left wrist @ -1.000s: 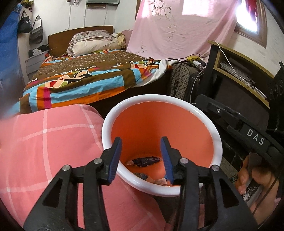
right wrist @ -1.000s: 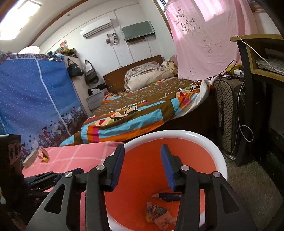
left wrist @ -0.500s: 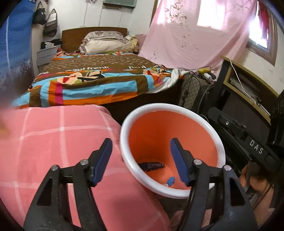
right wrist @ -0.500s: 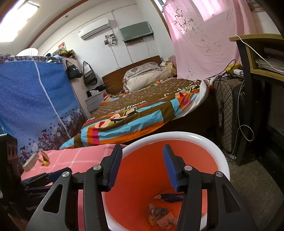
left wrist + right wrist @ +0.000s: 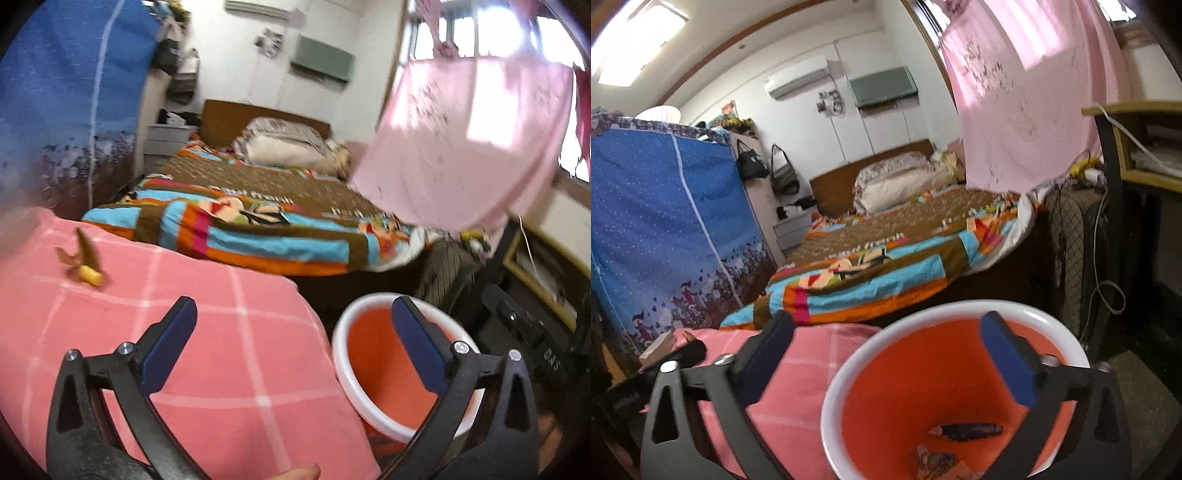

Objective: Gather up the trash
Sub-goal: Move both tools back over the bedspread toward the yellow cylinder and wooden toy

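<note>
Both grippers are opening, nothing between their jaws: the right gripper [image 5: 886, 365] over the bin [image 5: 960, 310], wrappers [image 5: 967, 430] inside; the left gripper [image 5: 291, 345] has swung toward the banana peel [image 5: 85, 264] at 10 o'clock on the table [image 5: 229, 350], likely next.

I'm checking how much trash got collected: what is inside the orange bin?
In the orange bin lie a dark wrapper and crumpled printed wrappers. The right gripper's finger and the near rim hide the rest of the bottom.
</note>
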The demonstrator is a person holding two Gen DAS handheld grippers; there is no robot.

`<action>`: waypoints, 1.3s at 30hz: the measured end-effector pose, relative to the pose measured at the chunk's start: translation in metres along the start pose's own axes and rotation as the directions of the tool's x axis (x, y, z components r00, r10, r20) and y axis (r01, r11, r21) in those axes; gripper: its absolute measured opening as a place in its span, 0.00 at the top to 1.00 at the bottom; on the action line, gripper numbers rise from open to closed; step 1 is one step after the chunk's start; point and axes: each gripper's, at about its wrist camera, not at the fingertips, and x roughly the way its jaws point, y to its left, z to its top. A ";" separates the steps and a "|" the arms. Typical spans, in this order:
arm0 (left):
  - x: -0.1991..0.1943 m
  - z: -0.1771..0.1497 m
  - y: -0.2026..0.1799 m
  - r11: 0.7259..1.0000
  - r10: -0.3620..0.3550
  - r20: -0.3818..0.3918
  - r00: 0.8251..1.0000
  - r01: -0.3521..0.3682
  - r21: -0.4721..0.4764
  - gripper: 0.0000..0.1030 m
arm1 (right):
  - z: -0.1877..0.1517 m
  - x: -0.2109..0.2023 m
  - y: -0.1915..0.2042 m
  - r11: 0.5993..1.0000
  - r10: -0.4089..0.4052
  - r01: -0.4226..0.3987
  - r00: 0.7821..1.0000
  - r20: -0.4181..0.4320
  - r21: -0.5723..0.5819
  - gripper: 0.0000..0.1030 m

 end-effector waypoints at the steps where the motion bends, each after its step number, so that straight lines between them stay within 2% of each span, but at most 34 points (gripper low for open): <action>1: -0.003 0.002 0.005 1.000 0.009 0.013 1.000 -0.009 -0.012 0.00 | 0.001 -0.002 0.003 1.000 0.006 -0.006 1.000 0.016 -0.008 0.00; 6: -0.019 0.009 0.024 0.998 0.058 0.083 0.995 -0.055 -0.040 0.00 | 0.004 -0.008 0.025 0.998 0.046 -0.041 0.995 0.088 -0.052 0.00; 11: -0.041 0.011 0.042 0.994 0.109 0.157 0.982 -0.105 -0.032 0.00 | 0.006 -0.011 0.049 0.993 0.111 -0.101 0.979 0.168 -0.067 0.00; 16: -0.060 0.014 0.067 0.986 0.164 0.206 0.965 -0.160 -0.035 0.00 | 0.003 -0.012 0.081 0.981 0.190 -0.170 0.949 0.251 -0.098 0.00; 23: -0.076 0.018 0.107 0.969 0.246 0.273 0.930 -0.238 -0.061 0.00 | -0.009 -0.006 0.125 0.956 0.275 -0.226 0.911 0.309 -0.187 0.00; 27: -0.077 0.016 0.129 0.955 0.294 0.292 0.910 -0.292 -0.051 0.00 | -0.017 0.005 0.144 0.940 0.324 -0.270 0.900 0.293 -0.209 0.00; 31: -0.070 0.012 0.148 0.943 0.328 0.277 0.903 -0.330 -0.044 0.00 | -0.026 0.022 0.166 0.922 0.348 -0.284 0.904 0.247 -0.263 0.00; 34: -0.060 0.015 0.161 0.940 0.339 0.225 0.914 -0.340 -0.038 0.00 | -0.032 0.034 0.175 0.911 0.355 -0.288 0.913 0.202 -0.296 0.00; 39: -0.037 0.020 0.170 0.933 0.353 0.139 0.925 -0.359 0.022 0.00 | -0.038 0.063 0.191 0.897 0.309 -0.265 0.948 0.071 -0.353 0.00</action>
